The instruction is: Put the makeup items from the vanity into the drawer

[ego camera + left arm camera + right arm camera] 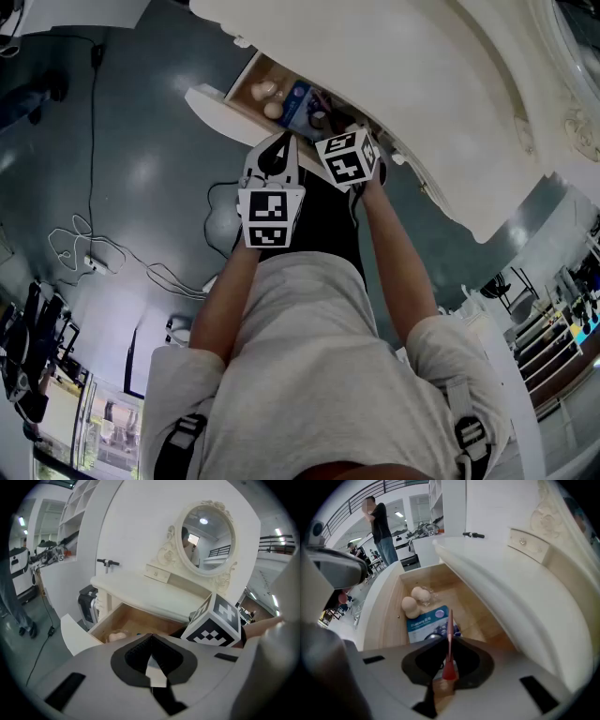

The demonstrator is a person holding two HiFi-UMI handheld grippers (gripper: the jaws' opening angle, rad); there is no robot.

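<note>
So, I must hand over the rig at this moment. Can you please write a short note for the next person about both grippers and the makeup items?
Left gripper: jaws together, nothing between them, held in front of the drawer.
Right gripper: shut on a slim pink-red stick, above the open drawer.
In the drawer: two beige sponges and a blue packet.
Done: those items are in.
Left: release the stick into the drawer, then check the vanity top. No more makeup shows on it in these views.

Bright, even light; fisheye-bent edges — dark corners, soft foreground
</note>
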